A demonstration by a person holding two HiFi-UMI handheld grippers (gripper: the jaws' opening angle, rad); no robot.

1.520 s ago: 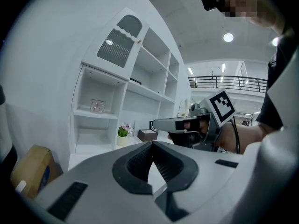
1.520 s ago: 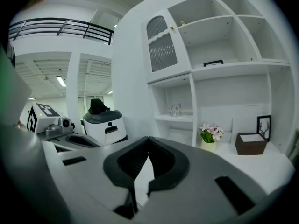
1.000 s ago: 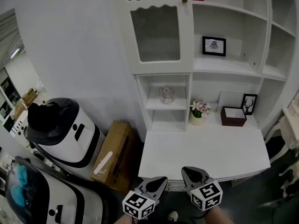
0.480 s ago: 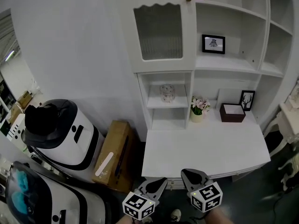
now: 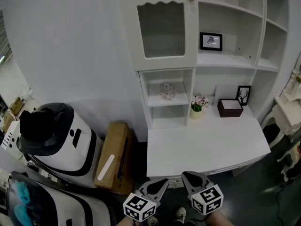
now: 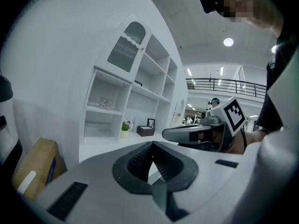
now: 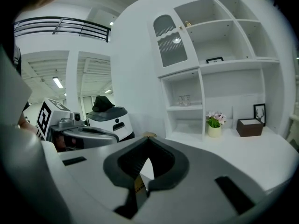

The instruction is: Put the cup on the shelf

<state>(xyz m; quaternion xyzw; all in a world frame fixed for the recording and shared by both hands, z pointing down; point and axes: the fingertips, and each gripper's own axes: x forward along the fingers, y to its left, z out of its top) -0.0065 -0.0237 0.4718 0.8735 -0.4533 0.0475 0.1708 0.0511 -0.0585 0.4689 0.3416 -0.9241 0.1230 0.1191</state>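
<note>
Far left, on the floor: white machine (image 5: 61,138) with black top. Next to it, cardboard box (image 5: 115,155) beside the desk's (image 5: 207,147) left side.

Bottom centre: left gripper (image 5: 161,182), fingers pressed together, nothing between them, low and short of the desk's front edge.

Cup (image 5: 167,90): clear glass, upright on the small shelf (image 5: 168,100) in the cubby above the desk, well apart from both grippers.

Right gripper (image 5: 187,176): just beside the left, fingers likewise pressed together, empty.

Further right on the desk: flower pot (image 5: 196,112), then brown box (image 5: 230,108), small frame (image 5: 243,95) behind it.
</note>
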